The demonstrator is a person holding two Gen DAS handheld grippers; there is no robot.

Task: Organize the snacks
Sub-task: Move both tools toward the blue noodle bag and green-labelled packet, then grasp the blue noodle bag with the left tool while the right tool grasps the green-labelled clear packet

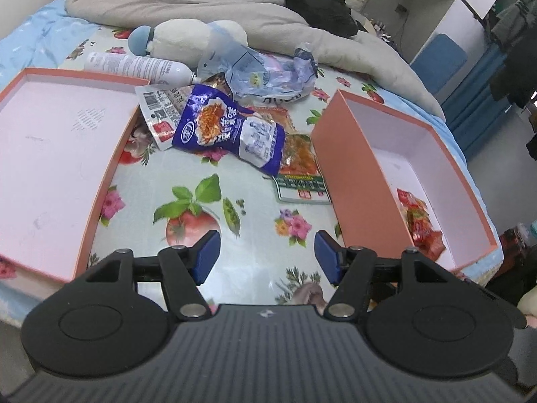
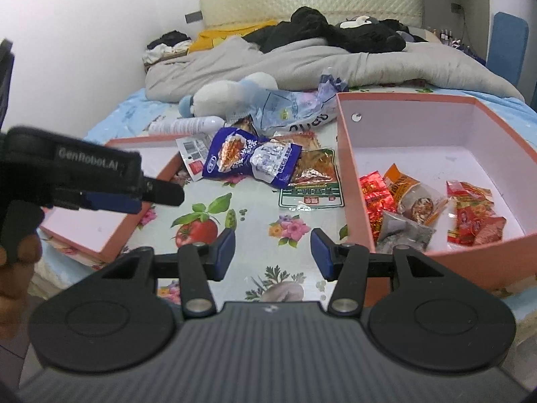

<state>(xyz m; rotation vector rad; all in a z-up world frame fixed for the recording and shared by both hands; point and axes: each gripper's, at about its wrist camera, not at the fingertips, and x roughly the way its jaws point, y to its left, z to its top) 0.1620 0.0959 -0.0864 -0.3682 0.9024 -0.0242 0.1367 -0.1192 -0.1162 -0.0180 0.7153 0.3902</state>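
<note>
A blue snack bag (image 1: 228, 127) (image 2: 248, 158) lies on a pile of packets on the flowered cloth, over an orange-and-green packet (image 1: 298, 174) (image 2: 312, 181) and a white barcode packet (image 1: 157, 107). A crumpled clear bag (image 1: 268, 74) (image 2: 292, 107) lies behind them. The deep pink box (image 1: 355, 181) (image 2: 349, 154) on the right holds several small red and orange snack packs (image 2: 429, 201). My left gripper (image 1: 266, 255) is open and empty, short of the pile; it also shows in the right wrist view (image 2: 134, 198). My right gripper (image 2: 272, 252) is open and empty.
A shallow pink lid (image 1: 43, 154) (image 2: 100, 221) lies on the left. A white spray can (image 1: 134, 65), a plush toy (image 1: 198, 38), a grey quilt (image 2: 302, 63) and dark clothes lie behind the pile.
</note>
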